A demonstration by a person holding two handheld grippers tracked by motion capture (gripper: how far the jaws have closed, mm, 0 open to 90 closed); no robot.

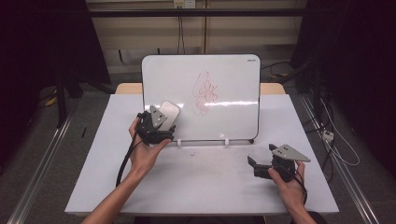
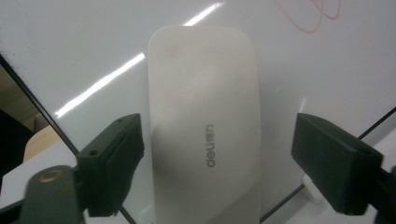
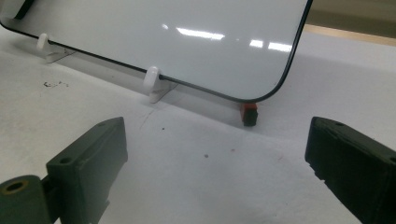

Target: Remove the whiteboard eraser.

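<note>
Whiteboard eraser (image 2: 203,135) flat against whiteboard (image 1: 224,88), at 8 o'clock from red scribble (image 1: 205,92) | light, rigid, slick white shell; best pinched across long sides | left gripper (image 2: 219,163) straddles it, pads not yet pressing | right gripper (image 3: 215,168) agape, empty, over table (image 1: 201,182) at 4 o'clock

The high view hangs above the person's side, looking forward and down across the whole tabletop (image 1: 205,186) to the upright whiteboard (image 1: 224,74). The left gripper view rides its hand-held gripper (image 2: 217,163), pressed very near the whiteboard's face just ahead. The right gripper view sits low over the tabletop on its hand-held gripper (image 3: 215,172), facing the whiteboard's lower edge a little farther ahead. All three share the whiteboard.
</note>
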